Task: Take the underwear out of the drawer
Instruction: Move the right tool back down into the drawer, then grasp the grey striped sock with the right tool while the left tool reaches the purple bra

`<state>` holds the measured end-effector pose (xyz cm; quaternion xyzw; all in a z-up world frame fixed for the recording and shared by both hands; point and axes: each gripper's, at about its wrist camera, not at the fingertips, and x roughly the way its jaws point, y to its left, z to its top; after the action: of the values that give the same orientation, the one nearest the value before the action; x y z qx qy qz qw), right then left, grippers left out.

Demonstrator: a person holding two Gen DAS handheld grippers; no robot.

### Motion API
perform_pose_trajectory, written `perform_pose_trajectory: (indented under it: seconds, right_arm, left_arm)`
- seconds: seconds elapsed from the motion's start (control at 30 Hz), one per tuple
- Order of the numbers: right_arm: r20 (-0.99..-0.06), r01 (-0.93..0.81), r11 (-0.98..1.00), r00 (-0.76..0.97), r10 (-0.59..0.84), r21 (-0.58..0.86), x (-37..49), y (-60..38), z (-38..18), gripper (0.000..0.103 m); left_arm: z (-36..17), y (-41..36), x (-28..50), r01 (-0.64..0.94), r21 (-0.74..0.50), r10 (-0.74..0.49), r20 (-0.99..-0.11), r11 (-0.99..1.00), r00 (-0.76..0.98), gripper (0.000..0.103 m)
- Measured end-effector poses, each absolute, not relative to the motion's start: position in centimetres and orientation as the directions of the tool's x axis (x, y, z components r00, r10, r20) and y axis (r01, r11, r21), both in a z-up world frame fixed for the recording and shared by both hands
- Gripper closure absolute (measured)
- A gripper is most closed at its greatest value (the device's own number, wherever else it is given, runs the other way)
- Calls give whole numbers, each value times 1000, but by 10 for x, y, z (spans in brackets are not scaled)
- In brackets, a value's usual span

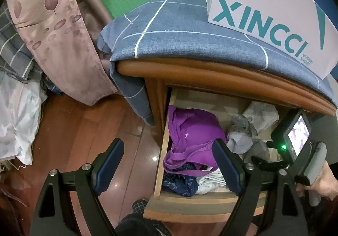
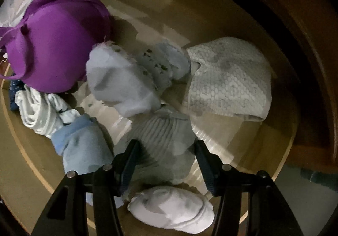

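Ahead of my tool, a white shoebox (image 1: 264, 14) sits on a blue checked cloth (image 1: 179, 35). Left of my tool, a pink leaf-print curtain (image 1: 61, 41) hangs above the wooden floor (image 1: 84, 130).

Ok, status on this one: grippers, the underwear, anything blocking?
Left gripper open, empty, beside the open drawer. Right gripper open, inside drawer, straddling grey ribbed bundle, grip not confirmed. Purple bra clear of it; nothing blocking.

the white cardboard shoe box (image 1: 264, 10) on the blue checked cloth atop the wooden nightstand reads "xincci" in big teal letters, with small "vogue shoes" beside it.
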<state>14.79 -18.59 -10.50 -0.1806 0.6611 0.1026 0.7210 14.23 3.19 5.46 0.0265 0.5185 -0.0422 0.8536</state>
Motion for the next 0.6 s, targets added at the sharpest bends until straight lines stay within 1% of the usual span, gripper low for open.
perform_pose_trajectory:
  seconds: [0.17, 0.37, 0.5, 0.57, 0.6]
  right_arm:
    - [-990, -402, 906, 100, -101, -134, 151, -183, -108, 47]
    - [-990, -416, 898, 81, -117, -140, 159, -177, -113, 47]
    - [-991, -420, 897, 68, -115, -133, 172, -178, -118, 47]
    - [-991, -423, 896, 70, -114, -133, 172, -180, -118, 48]
    - [-992, -425, 896, 70, -109, -128, 172, -179, -117, 52]
  left_arm:
    - [52, 33, 144, 94, -1, -43, -894, 996, 447, 20]
    - [51, 42, 147, 66, -50, -74, -896, 997, 437, 20]
    - [50, 47, 149, 41, -54, -67, -899, 998, 434, 20]
    - [48, 47, 150, 45, -49, -63, -903, 998, 425, 20]
    - [48, 46, 150, 48, -49, -65, -903, 998, 425, 20]
